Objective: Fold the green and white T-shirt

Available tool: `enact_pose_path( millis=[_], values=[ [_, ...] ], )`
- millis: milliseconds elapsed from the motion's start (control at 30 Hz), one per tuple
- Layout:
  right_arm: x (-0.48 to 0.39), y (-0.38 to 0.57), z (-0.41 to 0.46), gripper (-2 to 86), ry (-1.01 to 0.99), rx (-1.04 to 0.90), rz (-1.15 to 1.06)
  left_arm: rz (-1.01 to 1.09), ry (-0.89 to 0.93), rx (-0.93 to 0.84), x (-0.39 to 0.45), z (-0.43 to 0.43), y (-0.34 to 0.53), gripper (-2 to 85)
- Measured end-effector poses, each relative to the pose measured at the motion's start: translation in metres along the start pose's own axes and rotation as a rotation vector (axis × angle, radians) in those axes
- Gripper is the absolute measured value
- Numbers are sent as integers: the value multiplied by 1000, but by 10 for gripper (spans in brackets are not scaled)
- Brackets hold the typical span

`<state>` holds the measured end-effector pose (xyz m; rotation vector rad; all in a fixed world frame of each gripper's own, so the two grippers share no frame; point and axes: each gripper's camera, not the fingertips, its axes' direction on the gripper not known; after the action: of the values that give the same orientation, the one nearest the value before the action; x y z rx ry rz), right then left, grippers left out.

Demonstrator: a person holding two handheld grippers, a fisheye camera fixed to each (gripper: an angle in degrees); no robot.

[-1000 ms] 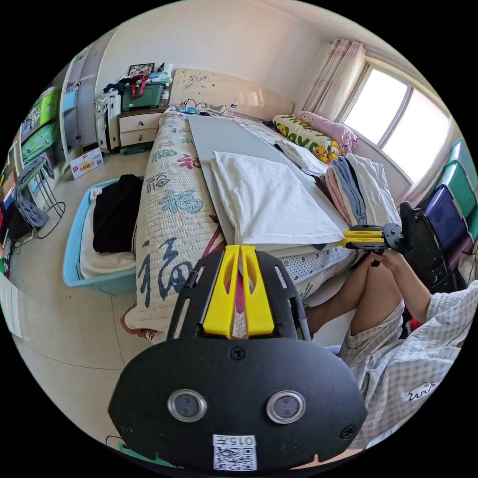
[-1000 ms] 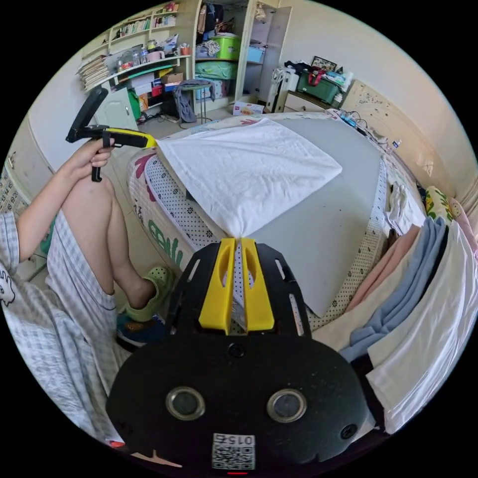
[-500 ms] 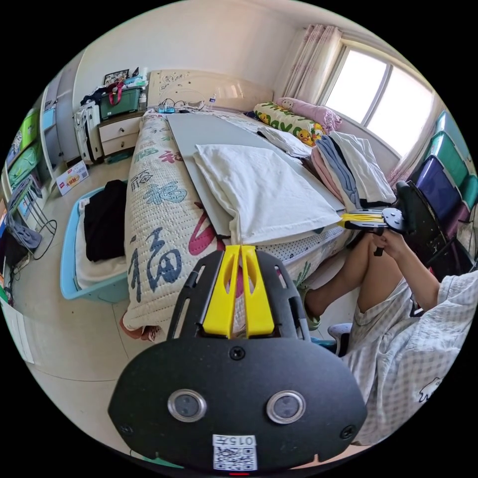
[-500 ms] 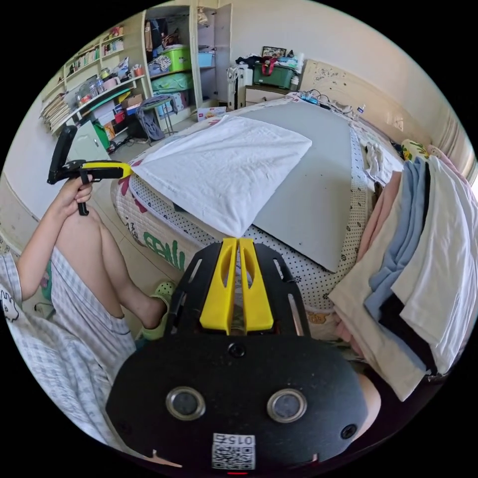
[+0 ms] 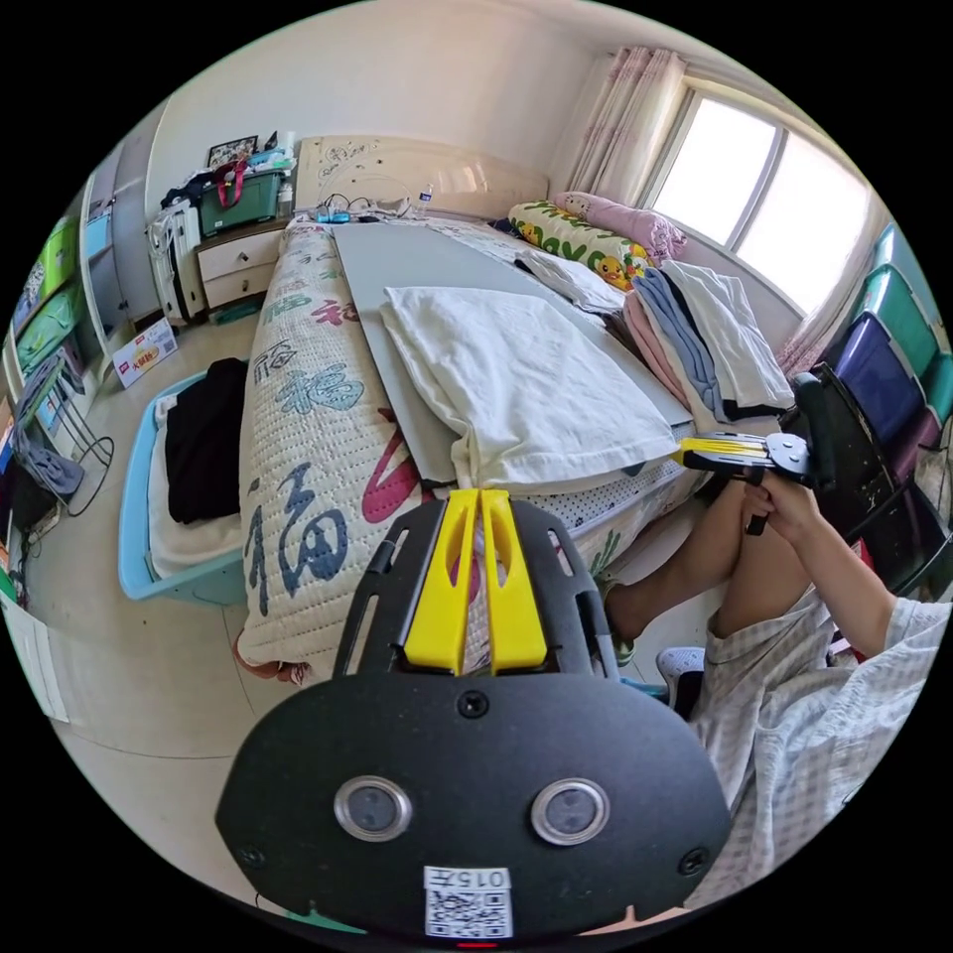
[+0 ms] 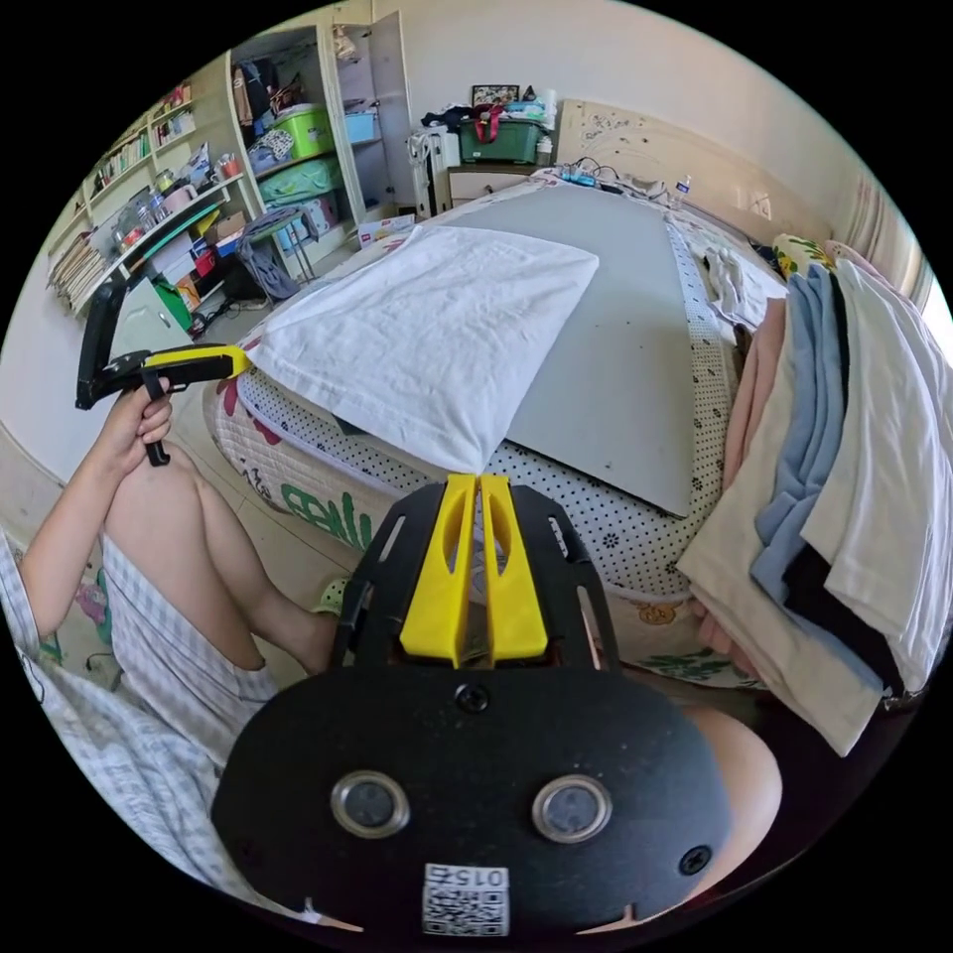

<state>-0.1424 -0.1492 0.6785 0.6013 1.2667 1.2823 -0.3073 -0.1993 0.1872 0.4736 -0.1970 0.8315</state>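
Left gripper view shows the T-shirt (image 5: 526,382) lying white side up on the grey board (image 5: 397,263) across the bed (image 5: 298,397), its near edge hanging just past the board's front. The left gripper (image 5: 478,496) has its yellow jaws pressed together on the near left corner of the cloth, which bunches into the tips. The right gripper (image 5: 695,452), seen from the side in a hand (image 5: 779,501), pinches the opposite near corner, jaws closed on it.

Right gripper view gives the same hold from the other end: the right gripper (image 6: 478,481) nips the pointed near corner of the T-shirt (image 6: 427,333), and the left gripper (image 6: 233,359) grips the far corner.

The step in hand looks like carrying the near edge up and over for a fold. To do it well, both corners should rise together at equal height, keeping the edge taut between them, then travel straight toward the headboard (image 5: 417,179) so the edge lands square. Letting one side lag would skew the fold. The stack of folded clothes (image 6: 844,437) lies close beside the board, so the right side needs care.
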Motion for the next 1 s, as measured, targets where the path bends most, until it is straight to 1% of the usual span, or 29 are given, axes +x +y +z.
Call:
enact_pose_path(
  millis=[133, 200, 267, 333, 467, 533, 600, 633, 733, 800, 833, 900, 967, 1000],
  values=[
    [9, 2, 0, -2, 20, -12, -33, 14, -36, 6, 6, 0, 6, -7],
    [12, 10, 0, -2, 27, 17, -31, 13, -53, 6, 10, 0, 9, -7],
    [19, 23, -3, -2, 4, 91, 32, 11, -64, -15, 15, -1, 11, -7],
    [18, 27, -4, -2, 9, 115, 43, 4, -77, -35, 19, -2, 13, -7],
    [8, 26, 5, -1, 122, 87, -41, 9, -149, -103, 31, -4, 20, -7],
    [13, 28, 6, 1, 123, 95, -53, 8, -190, -137, 34, -4, 23, -8],
    [25, 30, 5, 4, 73, 85, -42, 10, -198, -149, 35, -8, 28, -8],
    [34, 29, 2, 9, 25, 88, -39, 1, -200, -137, 35, -14, 31, -8],
    [61, 30, -14, 26, -38, 122, -7, -34, -174, -44, 28, -35, 43, -8],
    [78, 25, -29, 37, -90, 95, -6, -63, -142, 30, 21, -48, 50, -8],
    [91, 16, -42, 44, -95, 27, -4, -91, -116, 77, 16, -55, 55, -8],
    [108, -1, -75, 51, -69, -29, -3, -128, -78, 149, 8, -63, 63, -8],
    [126, -34, -148, 53, -19, 1, -9, -174, -33, 218, -1, -65, 71, -8],
    [128, -45, -171, 52, -10, 22, -10, -178, -28, 230, -3, -65, 73, -8]
  ],
)
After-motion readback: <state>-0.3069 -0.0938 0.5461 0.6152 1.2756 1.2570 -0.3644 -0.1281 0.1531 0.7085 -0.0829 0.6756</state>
